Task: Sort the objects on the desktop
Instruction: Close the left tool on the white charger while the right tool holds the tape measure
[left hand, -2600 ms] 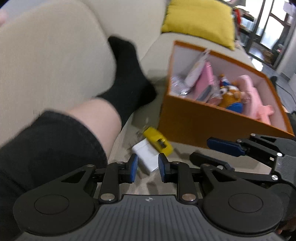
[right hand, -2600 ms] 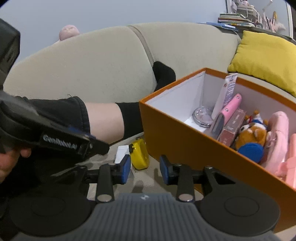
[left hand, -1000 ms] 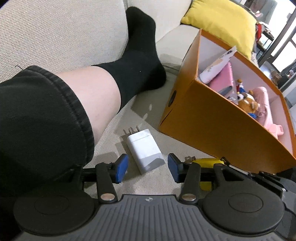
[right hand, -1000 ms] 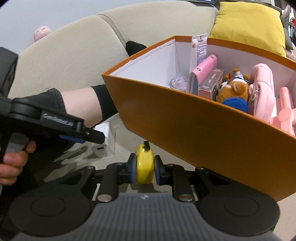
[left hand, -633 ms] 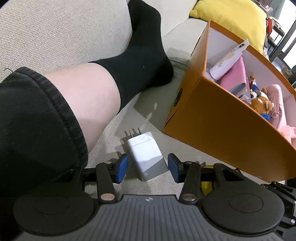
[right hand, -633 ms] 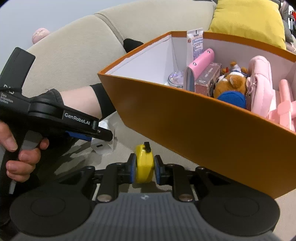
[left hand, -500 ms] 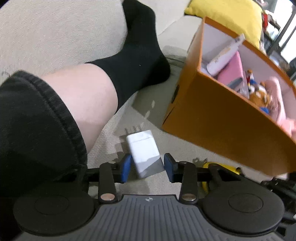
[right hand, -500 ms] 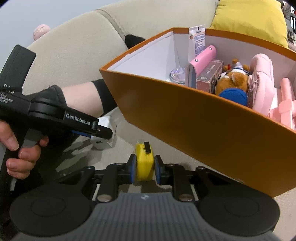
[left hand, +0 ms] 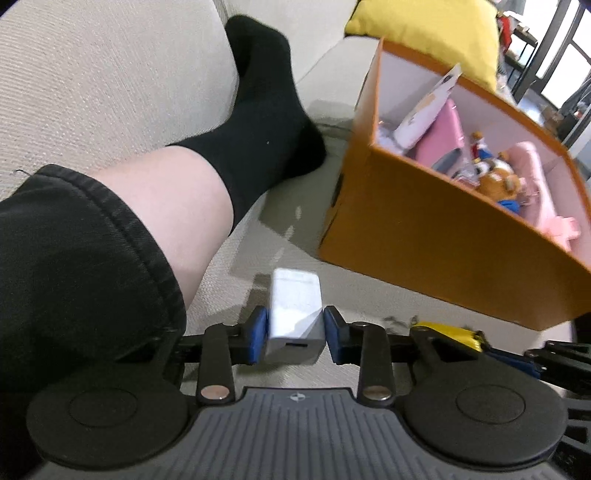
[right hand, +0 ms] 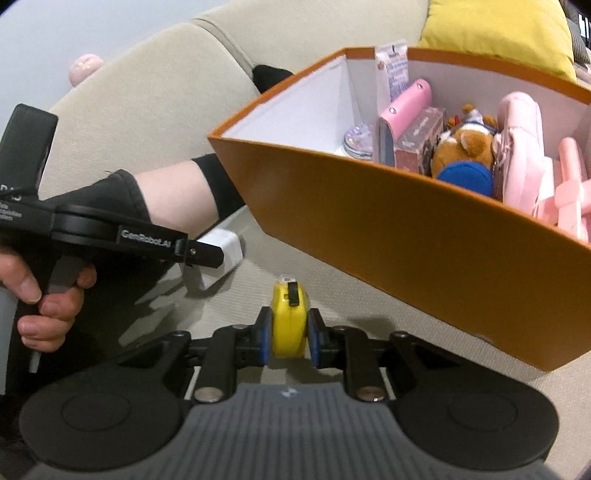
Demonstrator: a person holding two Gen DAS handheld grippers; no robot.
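A white charger block (left hand: 295, 317) sits between the blue pads of my left gripper (left hand: 294, 338), whose jaws are closing and press its two sides; it looks tilted up off the sofa seat. From the right wrist view the same charger (right hand: 225, 251) shows behind the left gripper's fingers (right hand: 201, 254). My right gripper (right hand: 290, 338) is shut on a small yellow tape measure (right hand: 289, 321), low in front of the orange box (right hand: 388, 240). That tape measure (left hand: 447, 330) peeks out at the lower right of the left wrist view.
The orange box (left hand: 424, 240) holds pink cases, a plush toy and other small things. A person's leg in a black sock (left hand: 258, 122) lies across the beige sofa to the left. A yellow cushion (left hand: 424, 33) rests behind the box. A hand (right hand: 48, 299) grips the left tool.
The left jaws have narrowed onto the white charger, which now tilts up between the pads. The right gripper keeps the yellow tape measure and has barely moved.
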